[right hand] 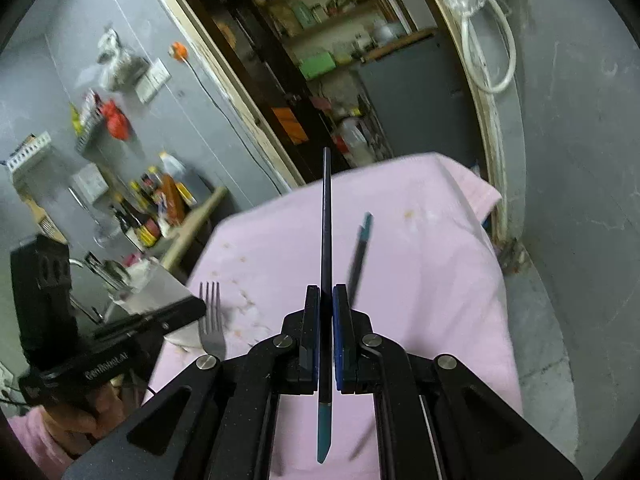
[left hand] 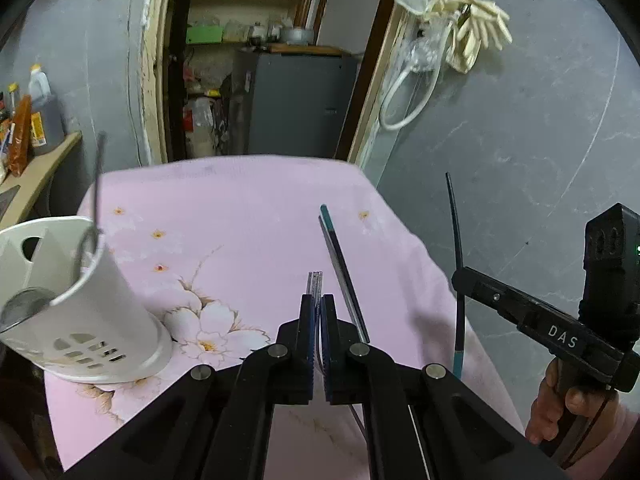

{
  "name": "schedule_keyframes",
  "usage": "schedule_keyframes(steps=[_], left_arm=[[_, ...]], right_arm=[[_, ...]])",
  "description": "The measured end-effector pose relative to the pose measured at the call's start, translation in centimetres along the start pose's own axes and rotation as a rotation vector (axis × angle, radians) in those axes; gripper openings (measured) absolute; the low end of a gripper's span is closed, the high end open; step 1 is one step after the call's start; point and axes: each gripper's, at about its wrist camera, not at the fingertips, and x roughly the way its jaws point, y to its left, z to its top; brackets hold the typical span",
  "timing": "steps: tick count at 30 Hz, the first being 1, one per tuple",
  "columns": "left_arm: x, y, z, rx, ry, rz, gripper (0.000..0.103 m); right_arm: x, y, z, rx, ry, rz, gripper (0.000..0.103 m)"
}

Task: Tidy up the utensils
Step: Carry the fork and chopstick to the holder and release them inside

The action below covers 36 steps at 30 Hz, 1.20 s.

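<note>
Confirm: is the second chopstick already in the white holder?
No. The second chopstick lies flat on the pink cloth, apart from the white holder at the cloth's left.

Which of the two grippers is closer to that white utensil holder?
Left. The left gripper, clamping a fork, is just right of the white holder; the right gripper is out past the table's far side.

The fork [left hand: 315, 285] handle hides between the left fingers [left hand: 306, 320]; the holder [left hand: 80, 300] contents blur.

holder [left hand: 92, 300] left on cloth [left hand: 248, 216] — chopstick [left hand: 344, 276] right
</note>
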Motion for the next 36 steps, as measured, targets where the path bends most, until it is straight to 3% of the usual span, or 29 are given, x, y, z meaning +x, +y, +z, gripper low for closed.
schedule_keyframes(steps=[11,15,22,26,31,36], left_arm=[[-8.7,0.9,1.3,0.012,-0.274,0.076,0.003],[-11.7,1.9,2.6,0.025,-0.338,0.111,0.003],[-18.4,5.8,5.2,-0.008,-0.424,0.143,0.003],[-21.6,8.6,6.2,-0.015,-0.463,0.214,0.003],[-24.3,11.6,6.8,-0.007,-0.512,0.326,0.003],[-24.1,14.3,7.0,0.006,-0.535,0.422,0.003]], right_arm=[[-2.4,7.9,3.6,-0.092,-0.173,0.093,0.005],[-2.4,11.0,5.1,-0.115,-0.213,0.144,0.005],[-0.9,17.8,7.6,-0.169,-0.277,0.312,0.005],[1.0,21.3,7.9,-0.203,-0.3,0.388,0.005],[3.7,23.8,7.2,-0.242,-0.307,0.398,0.005],[6.8,24.3,5.8,-0.277,-0.302,0.336,0.005]])
